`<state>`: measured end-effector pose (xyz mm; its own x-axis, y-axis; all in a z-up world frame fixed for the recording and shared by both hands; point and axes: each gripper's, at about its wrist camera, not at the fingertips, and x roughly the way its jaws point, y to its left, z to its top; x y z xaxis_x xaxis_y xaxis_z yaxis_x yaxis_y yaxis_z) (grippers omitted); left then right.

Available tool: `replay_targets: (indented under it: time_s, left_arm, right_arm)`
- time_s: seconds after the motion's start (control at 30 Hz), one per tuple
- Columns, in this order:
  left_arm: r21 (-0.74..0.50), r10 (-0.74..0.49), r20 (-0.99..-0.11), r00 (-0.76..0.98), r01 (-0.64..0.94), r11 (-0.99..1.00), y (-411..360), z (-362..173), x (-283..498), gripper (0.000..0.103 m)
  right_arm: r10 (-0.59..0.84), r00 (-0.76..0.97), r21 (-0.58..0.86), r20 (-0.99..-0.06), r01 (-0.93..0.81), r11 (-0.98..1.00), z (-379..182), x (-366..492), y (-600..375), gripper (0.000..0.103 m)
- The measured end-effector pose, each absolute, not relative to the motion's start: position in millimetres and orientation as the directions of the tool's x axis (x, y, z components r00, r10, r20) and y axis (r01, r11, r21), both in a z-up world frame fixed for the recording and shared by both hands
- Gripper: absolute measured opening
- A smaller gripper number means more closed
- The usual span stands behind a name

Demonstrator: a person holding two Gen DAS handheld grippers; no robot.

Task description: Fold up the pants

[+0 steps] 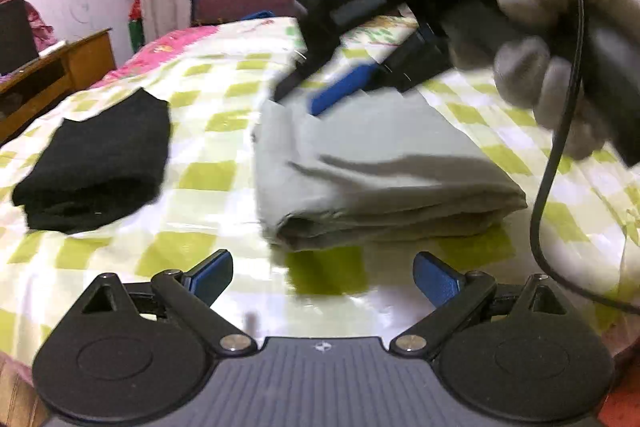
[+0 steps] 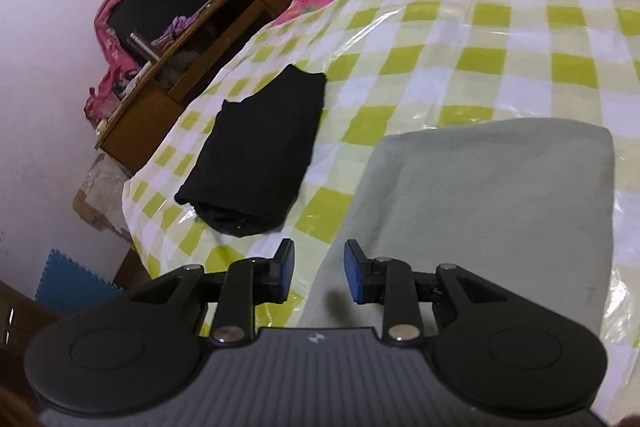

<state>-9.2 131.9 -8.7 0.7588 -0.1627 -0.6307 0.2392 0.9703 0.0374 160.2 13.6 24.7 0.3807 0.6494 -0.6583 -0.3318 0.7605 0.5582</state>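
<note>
Folded grey pants (image 1: 380, 167) lie on the checkered bed cover (image 1: 208, 147); they also show in the right wrist view (image 2: 480, 207). My left gripper (image 1: 323, 277) is open and empty, just in front of the pants' near folded edge. My right gripper (image 2: 319, 273) is open with a narrower gap and empty, over the pants' near left corner. In the left wrist view the right gripper (image 1: 320, 87), held by a gloved hand (image 1: 552, 67), hovers blurred over the pants' far edge.
Folded black pants (image 1: 96, 163) lie left of the grey ones, also seen in the right wrist view (image 2: 260, 151). A wooden desk (image 2: 200, 55) with clutter stands beside the bed at left. A black cable (image 1: 560, 147) hangs at right.
</note>
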Motion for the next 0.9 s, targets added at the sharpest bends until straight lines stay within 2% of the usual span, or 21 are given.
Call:
replay_targets:
  time_s: [0.1,0.23,0.37,0.5,0.67,0.77,0.83,0.87,0.9]
  left_arm:
    - [0.057,-0.141,-0.604,0.784,0.218,0.974,141,-1,-13,0.103]
    - [0.073,-0.134,-0.584,0.801,0.217,0.974,145,-1,5,0.103]
    - [0.143,-0.106,-0.549,0.829,0.219,0.965,139,5,26,0.103]
    - [0.116,-0.148,-0.531,0.835,0.245,0.963,133,15,47,0.103]
    - [0.121,-0.152,-0.609,0.779,0.28,0.952,120,-15,86,0.103]
    - [0.132,-0.105,-0.673,0.732,0.259,0.957,121,-41,106,0.103]
    - [0.054,-0.137,-0.697,0.704,0.243,0.968,131,-45,114,0.103]
    - [0.018,-0.15,-0.706,0.692,0.229,0.973,137,-43,117,0.103]
    - [0.003,-0.149,-0.709,0.689,0.214,0.977,141,-40,118,0.103]
  right_arm:
    - [0.649,0.347,0.56,-0.677,-0.329,0.76,11,158,11,0.029]
    - [0.581,0.331,0.478,-0.744,-0.343,0.808,-10,150,8,0.028]
    - [0.618,0.364,0.561,-0.696,-0.26,0.786,-10,163,-14,0.03]
    - [0.626,0.424,0.548,-0.654,-0.305,0.779,5,185,-20,0.03]
    - [0.679,0.288,0.603,-0.675,-0.315,0.733,-28,233,4,0.028]
    - [0.645,0.329,0.582,-0.689,-0.279,0.764,-49,254,7,0.023]
    - [0.64,0.351,0.581,-0.683,-0.27,0.768,-55,263,2,0.018]
    - [0.64,0.364,0.587,-0.676,-0.259,0.767,-54,264,-3,0.02]
    - [0.634,0.383,0.579,-0.672,-0.261,0.772,-50,261,-9,0.026]
